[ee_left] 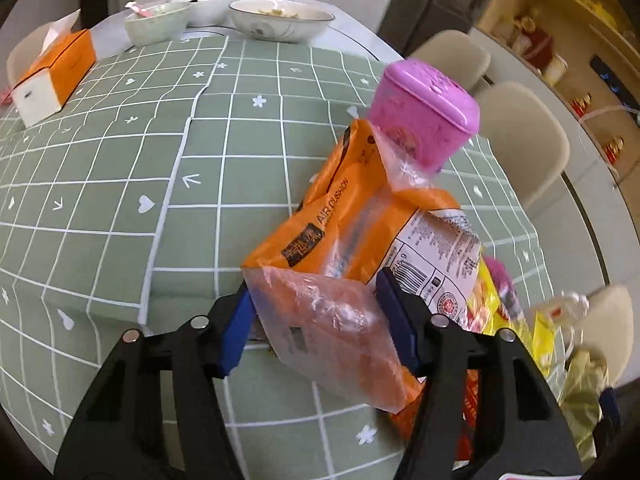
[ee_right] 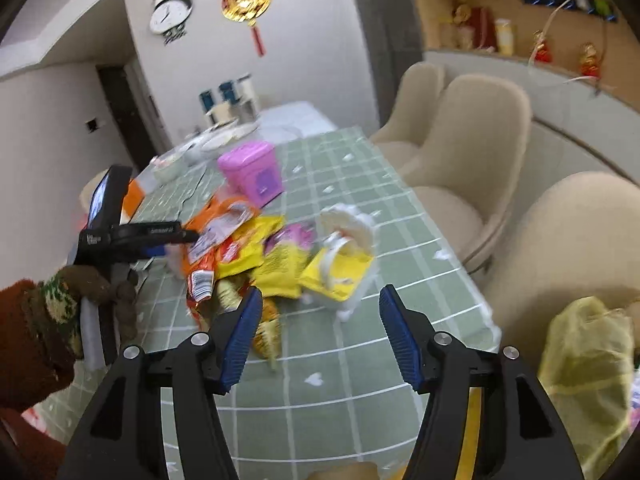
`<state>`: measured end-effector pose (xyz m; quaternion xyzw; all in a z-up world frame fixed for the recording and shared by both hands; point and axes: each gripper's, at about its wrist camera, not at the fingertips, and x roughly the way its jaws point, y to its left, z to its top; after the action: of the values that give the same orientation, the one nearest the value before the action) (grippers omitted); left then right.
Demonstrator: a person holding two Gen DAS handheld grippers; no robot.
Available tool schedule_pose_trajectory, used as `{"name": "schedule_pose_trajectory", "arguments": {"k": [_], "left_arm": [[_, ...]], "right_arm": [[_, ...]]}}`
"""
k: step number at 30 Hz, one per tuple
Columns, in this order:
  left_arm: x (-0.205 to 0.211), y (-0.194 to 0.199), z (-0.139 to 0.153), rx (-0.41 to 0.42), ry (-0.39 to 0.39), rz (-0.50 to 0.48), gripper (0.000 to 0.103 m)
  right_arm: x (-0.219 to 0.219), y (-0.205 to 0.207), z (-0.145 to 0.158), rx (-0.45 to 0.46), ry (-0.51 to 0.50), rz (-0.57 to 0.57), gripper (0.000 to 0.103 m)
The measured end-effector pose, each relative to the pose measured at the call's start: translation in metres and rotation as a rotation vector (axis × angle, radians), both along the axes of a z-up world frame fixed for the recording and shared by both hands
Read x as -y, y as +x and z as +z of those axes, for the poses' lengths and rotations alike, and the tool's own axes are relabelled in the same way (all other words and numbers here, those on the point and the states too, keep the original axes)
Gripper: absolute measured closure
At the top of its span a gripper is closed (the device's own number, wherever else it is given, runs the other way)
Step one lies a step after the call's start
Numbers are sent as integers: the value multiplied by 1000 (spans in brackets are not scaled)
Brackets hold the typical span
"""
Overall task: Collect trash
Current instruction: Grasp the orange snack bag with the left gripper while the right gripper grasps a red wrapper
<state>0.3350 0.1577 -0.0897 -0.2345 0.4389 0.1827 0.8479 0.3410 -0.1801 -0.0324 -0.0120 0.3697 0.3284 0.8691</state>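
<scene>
An orange plastic wrapper (ee_left: 360,216) with a clear end lies on the green checked tablecloth (ee_left: 120,200), leaning toward a small pink lidded bin (ee_left: 424,116). My left gripper (ee_left: 314,284) straddles the wrapper's clear end. Its blue pads (ee_left: 236,328) sit at the wrapper's edges and I see no squeezing. In the right wrist view the left gripper (ee_right: 176,236) points at the same wrapper (ee_right: 216,220). My right gripper (ee_right: 320,291) hangs open above the table with nothing between its fingers. Just beyond it lie yellow packets (ee_right: 276,260) and a tipped white and yellow cup (ee_right: 344,256).
An orange tissue box (ee_left: 56,68) and several bowls (ee_left: 280,18) stand at the table's far end. Beige chairs (ee_right: 472,152) line the right side. A yellow-green bag (ee_right: 588,364) hangs at the near right. A gloved hand (ee_right: 60,312) holds the left gripper.
</scene>
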Motion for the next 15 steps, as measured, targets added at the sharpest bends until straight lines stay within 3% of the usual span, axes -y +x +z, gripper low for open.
{"name": "schedule_pose_trajectory", "arguments": {"k": [1,5,10,15], "left_arm": [[-1,-5,3,6,1,-5,57],[-10,-30,24,65,-28,-3,58],[-34,-67,63,153,10,39,59],[-48,-87,84,184,77,70,58]], "right_arm": [[-4,-1,-1,-2,-7,9,45],[-34,-10,-8,-4,-46,90,45],[-70,-23,-11,17,-75,197,45],[-119,-22,-10,76,-81,343,46]]}}
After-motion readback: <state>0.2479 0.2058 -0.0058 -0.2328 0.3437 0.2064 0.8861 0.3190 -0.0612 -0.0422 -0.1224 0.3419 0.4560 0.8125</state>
